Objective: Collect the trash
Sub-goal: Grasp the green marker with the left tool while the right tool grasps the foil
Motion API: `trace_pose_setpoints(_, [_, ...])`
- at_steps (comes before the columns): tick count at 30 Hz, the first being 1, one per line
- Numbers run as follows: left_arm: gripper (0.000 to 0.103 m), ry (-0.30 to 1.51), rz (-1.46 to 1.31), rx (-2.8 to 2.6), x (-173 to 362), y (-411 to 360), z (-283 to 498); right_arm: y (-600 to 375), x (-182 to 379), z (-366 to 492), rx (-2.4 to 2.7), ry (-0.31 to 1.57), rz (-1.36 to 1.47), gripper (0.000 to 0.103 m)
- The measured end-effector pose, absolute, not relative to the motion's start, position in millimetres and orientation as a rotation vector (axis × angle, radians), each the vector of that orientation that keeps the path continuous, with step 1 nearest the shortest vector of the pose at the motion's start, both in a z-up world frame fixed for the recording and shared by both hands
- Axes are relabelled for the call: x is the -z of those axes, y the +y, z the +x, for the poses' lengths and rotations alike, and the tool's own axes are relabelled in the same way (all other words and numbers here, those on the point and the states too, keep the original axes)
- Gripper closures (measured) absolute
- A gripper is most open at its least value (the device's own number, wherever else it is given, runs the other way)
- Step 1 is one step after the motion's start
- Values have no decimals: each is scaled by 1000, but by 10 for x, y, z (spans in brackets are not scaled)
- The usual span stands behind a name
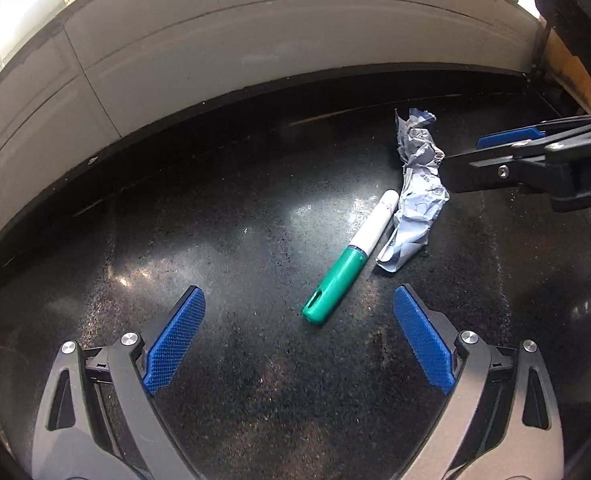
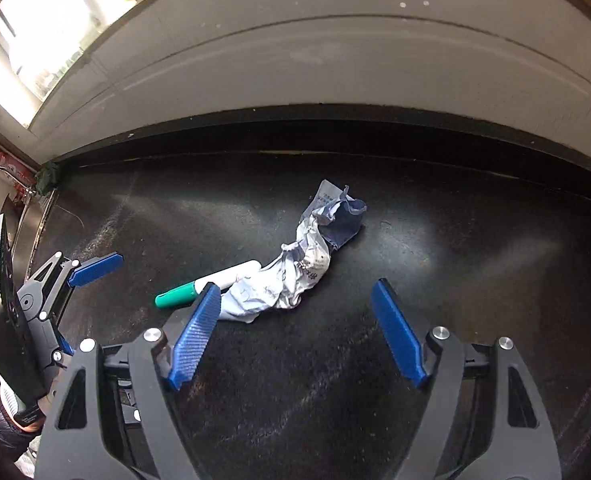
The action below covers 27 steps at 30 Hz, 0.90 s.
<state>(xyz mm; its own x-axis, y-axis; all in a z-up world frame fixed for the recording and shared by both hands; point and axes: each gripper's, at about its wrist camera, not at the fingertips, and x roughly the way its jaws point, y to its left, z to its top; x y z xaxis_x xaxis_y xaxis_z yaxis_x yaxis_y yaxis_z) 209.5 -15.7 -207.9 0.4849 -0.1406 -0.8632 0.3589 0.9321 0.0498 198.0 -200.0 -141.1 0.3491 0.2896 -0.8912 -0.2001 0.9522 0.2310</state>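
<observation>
The left gripper [image 1: 299, 336] is wide open, holding nothing, just above the black desk [image 1: 215, 220]. The right gripper [image 2: 295, 332] is wide open too. A little past them lie 1 green and white marker [image 1: 349, 260] and 1 crumpled paper [image 1: 417, 196], touching side by side. Behind the desk stands a white wall [image 1: 255, 32].

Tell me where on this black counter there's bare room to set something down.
The counter is bare from the marker leftward to the back wall. In the right wrist view it is also bare right of the crumpled wrapper. Around those two, lying side by side, it is crowded: the right gripper hovers there, jaws open.
</observation>
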Motion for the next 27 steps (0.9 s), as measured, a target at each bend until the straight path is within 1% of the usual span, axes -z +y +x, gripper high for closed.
trace_pose_setpoints(2, [10,1027,234,310,2137,-145,2178,-1960,1530,2080,-321,1197,91,32])
trace_pose_setpoints(3, [10,1031,236,314,2165,-153,2217,-1936,1582,2118,-324,1208,89,37])
trace_pose_setpoints(5, [13,1039,247,326,2224,-175,2279,-1905,1643,2168,-327,1216,77,44])
trace_pose_setpoints(6, [13,1036,246,338,2235,-185,2295,-1899,1642,2177,-334,1202,73,50])
trace_pose_setpoints(10, [16,1027,235,365,2252,-283,2373,-1922,1643,2228,-358,1204,78,61])
trace_pose_setpoints(11, [18,1022,237,371,2251,-306,2381,-1946,1638,2235,-365,1201,85,68])
trace_pose_setpoints(12, [24,1015,241,380,2247,-346,2381,-1968,1621,2240,-361,1194,87,79])
trace_pose_setpoints(13, [30,1008,251,393,2237,-394,2375,-2002,1600,2261,-357,1190,94,79])
trace_pose_setpoints(14, [44,1005,256,402,2221,-433,2373,-2041,1574,2281,-361,1189,113,80])
trace_pose_setpoints(16, [86,1008,269,399,2193,-529,2376,-2105,1513,2296,-364,1178,124,81])
trace_pose_setpoints(18, [90,1025,274,385,2188,-596,2383,-2162,1433,2282,-364,1158,113,81])
trace_pose_setpoints(22, [90,1048,216,369,2116,-599,2333,-2249,1262,2180,-359,1128,115,81])
trace_pose_setpoints(27, [90,1035,191,328,1914,-555,2066,-2325,997,1888,-368,1084,103,81])
